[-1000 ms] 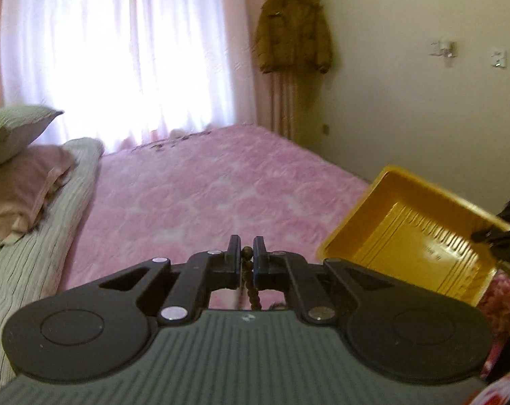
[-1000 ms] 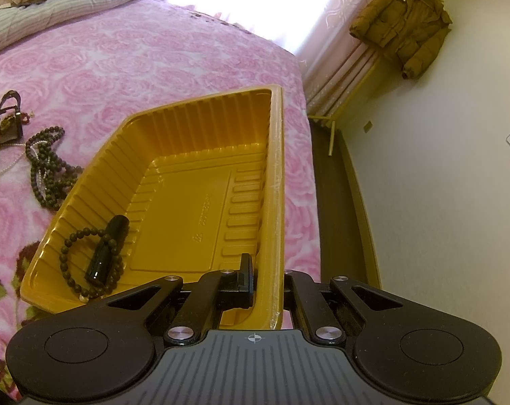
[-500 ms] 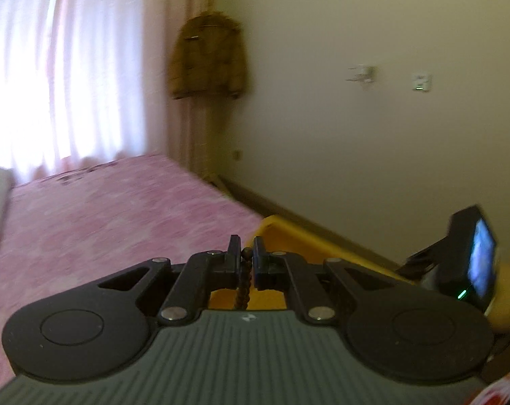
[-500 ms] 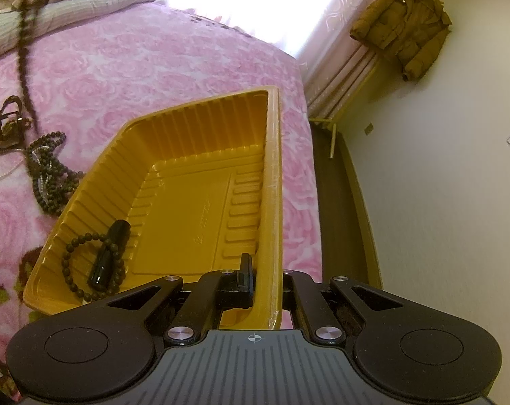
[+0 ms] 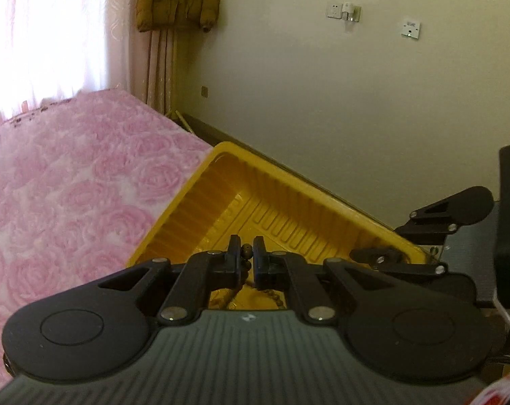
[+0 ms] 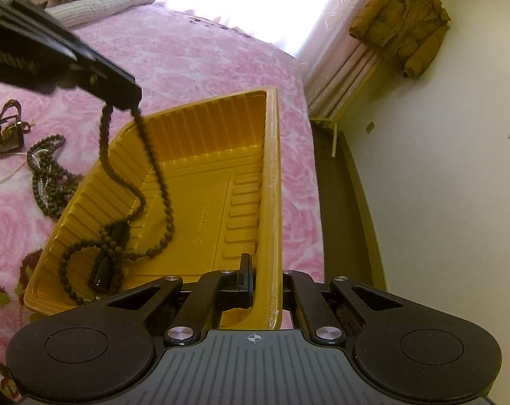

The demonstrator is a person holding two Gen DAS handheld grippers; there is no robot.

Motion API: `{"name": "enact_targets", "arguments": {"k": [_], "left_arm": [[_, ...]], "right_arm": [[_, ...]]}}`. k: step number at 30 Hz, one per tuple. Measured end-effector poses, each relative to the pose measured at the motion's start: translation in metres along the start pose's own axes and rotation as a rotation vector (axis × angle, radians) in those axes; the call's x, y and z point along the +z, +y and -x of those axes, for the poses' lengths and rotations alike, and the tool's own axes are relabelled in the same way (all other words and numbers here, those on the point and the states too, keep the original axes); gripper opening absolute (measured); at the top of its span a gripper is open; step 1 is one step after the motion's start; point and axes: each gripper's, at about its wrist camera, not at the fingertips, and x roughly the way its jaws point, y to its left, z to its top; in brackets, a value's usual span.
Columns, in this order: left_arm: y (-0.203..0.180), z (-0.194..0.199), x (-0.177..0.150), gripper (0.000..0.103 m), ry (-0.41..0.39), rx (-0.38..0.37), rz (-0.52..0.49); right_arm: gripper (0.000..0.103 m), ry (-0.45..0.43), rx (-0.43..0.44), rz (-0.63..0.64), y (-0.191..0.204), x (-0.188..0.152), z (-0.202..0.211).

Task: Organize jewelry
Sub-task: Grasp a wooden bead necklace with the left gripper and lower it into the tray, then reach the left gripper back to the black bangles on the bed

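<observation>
Left wrist view: your left gripper (image 5: 247,253) has its fingers (image 5: 235,253) clenched on a bead strand (image 5: 246,251); one bead shows in the narrow gap at the tips, and the strand drops away below them, out of sight behind the gripper body. Beyond the tips lies the tray (image 5: 288,209), its long axis running from upper left to lower right, on the edge of the bed (image 5: 69,175). Your right gripper (image 5: 403,251) shows at the tray's near right end.

Right wrist view: your right gripper (image 6: 265,271) grips the tray (image 6: 271,168) by its right rim, one finger inside the wall and the other outside. The tray's long axis points away from you. Your left gripper (image 6: 121,103) hangs over the tray's left side, and the strand (image 6: 153,155) falls from it in two lines, its lower end coiled on the tray floor against a bracelet (image 6: 76,270) and a dark tube (image 6: 108,256). More beads (image 6: 49,175) and a strap (image 6: 5,131) lie on the bed (image 6: 187,57), left of the tray.
</observation>
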Motion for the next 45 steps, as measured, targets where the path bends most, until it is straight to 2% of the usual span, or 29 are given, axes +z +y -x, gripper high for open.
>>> {"name": "enact_targets", "arguments": {"k": [9,16,20,24,30,34,36,42,45], "left_arm": [[0.002,0.0,-0.001,0.006,0.011,-0.007,0.007],[-0.006,-0.01,0.002,0.006,0.039,-0.04,0.014],[-0.007,-0.008,0.004,0.011,0.031,-0.059,0.025],[0.0,0.0,0.002,0.013,0.018,-0.037,0.036],[0.03,0.024,-0.017,0.017,-0.001,0.067,0.087],[0.053,0.044,-0.039,0.018,-0.009,0.194,0.108],[0.064,0.053,-0.054,0.018,-0.005,0.262,0.115],[0.093,0.078,-0.107,0.02,0.025,0.403,0.189],[0.105,0.087,-0.133,0.02,0.049,0.441,0.237]], "right_arm": [[0.003,0.0,0.001,0.0,0.0,0.0,0.0],[0.003,0.001,0.001,-0.004,0.0,0.001,-0.001],[0.003,0.0,0.002,-0.004,0.0,0.001,-0.002],[0.003,0.001,0.003,-0.006,0.0,0.001,-0.002],[0.003,0.0,0.003,-0.005,0.001,0.0,-0.001],[0.003,0.001,0.002,-0.004,0.001,0.0,-0.001],[0.003,0.002,0.002,-0.004,0.001,0.0,0.0],[0.003,0.009,0.002,-0.005,0.002,-0.002,0.0],[0.003,0.013,0.002,-0.005,0.002,-0.002,-0.001]]}}
